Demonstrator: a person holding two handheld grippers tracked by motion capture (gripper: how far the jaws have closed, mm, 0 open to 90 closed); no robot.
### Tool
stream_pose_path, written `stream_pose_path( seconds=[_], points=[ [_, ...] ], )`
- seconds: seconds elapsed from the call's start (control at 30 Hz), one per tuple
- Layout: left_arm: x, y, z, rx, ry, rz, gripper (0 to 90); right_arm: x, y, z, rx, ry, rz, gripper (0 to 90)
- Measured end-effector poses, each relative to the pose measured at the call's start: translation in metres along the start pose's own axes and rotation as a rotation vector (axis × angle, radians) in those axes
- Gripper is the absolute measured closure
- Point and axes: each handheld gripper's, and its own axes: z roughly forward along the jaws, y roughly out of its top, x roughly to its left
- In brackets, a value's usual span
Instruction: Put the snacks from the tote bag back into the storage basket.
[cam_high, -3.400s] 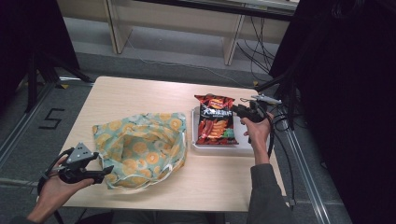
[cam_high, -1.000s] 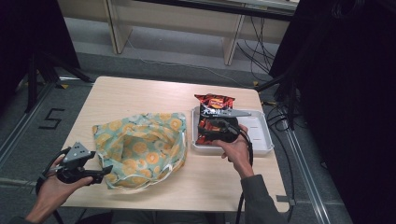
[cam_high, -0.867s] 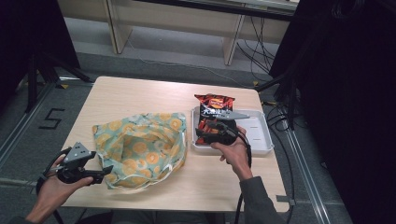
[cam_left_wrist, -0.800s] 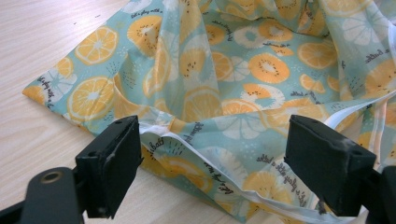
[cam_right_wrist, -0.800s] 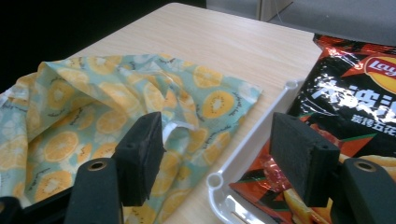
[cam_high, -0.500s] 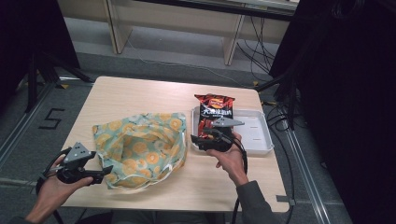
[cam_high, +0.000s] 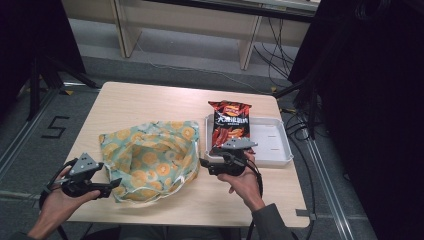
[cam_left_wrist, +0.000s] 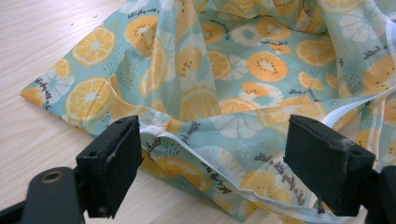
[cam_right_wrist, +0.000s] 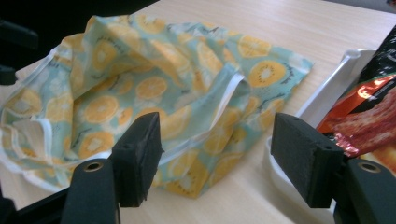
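Both grippers stand with their jaws spread and nothing clamped. Held low at the near left corner of the table (cam_high: 150, 100), the left gripper (cam_high: 112, 186) has the white-edged hem of the fruit-print bag (cam_high: 150, 160) lying between its wide jaws; the left one looks to brush the cloth, though I cannot tell whether it really touches. Just right of the bag, the right gripper (cam_high: 204, 164) points toward its open mouth, its jaws having just been opening a little further, with only bare tabletop and the bag's near corner seen between them.

That bag lies crumpled on the wood, its mouth gaping; its folds hide whatever may be inside. Beside it, a white tray (cam_high: 272, 145) holds a red snack packet (cam_high: 229, 125), whose top pokes over the tray's far rim. The right hand (cam_high: 245, 182) covers the packet's lower end.
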Motion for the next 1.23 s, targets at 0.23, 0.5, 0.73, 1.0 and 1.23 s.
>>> stream_pose_path(
  seconds=[0.23, 0.5, 0.73, 1.0, 1.23],
  points=[
    [-0.008, -0.001, -0.003, 0.014, -0.012, 0.025, 18.2, 0.018, -0.01, -0.006, 0.037, 0.012, -0.046, 31.2],
    [-0.028, -0.006, -0.003, -0.024, -0.031, 0.018, 18.3, 0.031, -0.026, -0.002, 0.118, 0.017, -0.103, 29.5],
    [-0.028, -0.009, -0.008, 0.011, -0.019, 0.053, 18.3, 0.038, -0.033, -0.006, 0.129, 0.03, -0.107, 28.5],
    [-0.028, -0.009, -0.008, 0.012, -0.013, 0.034, 18.3, 0.037, -0.034, -0.006, 0.129, 0.027, -0.111, 28.5],
    [-0.027, -0.008, -0.008, 0.013, -0.012, 0.044, 18.3, 0.035, -0.034, -0.007, 0.136, 0.032, -0.106, 28.5]
  ],
)
